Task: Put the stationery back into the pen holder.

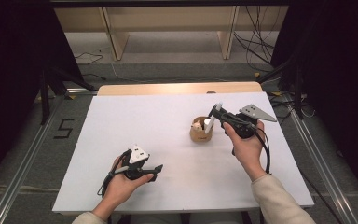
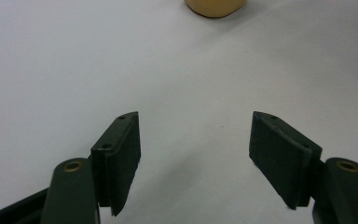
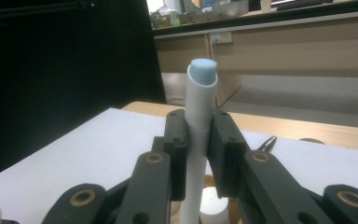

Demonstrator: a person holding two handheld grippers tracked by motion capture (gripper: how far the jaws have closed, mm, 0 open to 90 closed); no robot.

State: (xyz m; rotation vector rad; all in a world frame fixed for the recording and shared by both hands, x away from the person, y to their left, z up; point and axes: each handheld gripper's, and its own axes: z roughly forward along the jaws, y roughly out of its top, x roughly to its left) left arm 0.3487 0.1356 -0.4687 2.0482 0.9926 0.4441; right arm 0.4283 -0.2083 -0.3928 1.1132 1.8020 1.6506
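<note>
Resting low near the front edge of the white table, the left gripper lies in the person's left hand with its jaws spread wide and nothing between them; in the left gripper view the two black pads stand well apart over bare table, and the base of the tan cup sits far ahead of them. Farther back and to the right, the right hand holds the right gripper tilted over the tan cup, which stands on the table right of centre. That gripper's jaws are closed on a white tube, pinching its shaft from both sides; the tube's pale blue tip rises above the fingertips, and its lower end appears to reach down into the cup, though the jaws partly hide this. Another white item sits in the cup below. Beyond the table stands wooden shelving.
</note>
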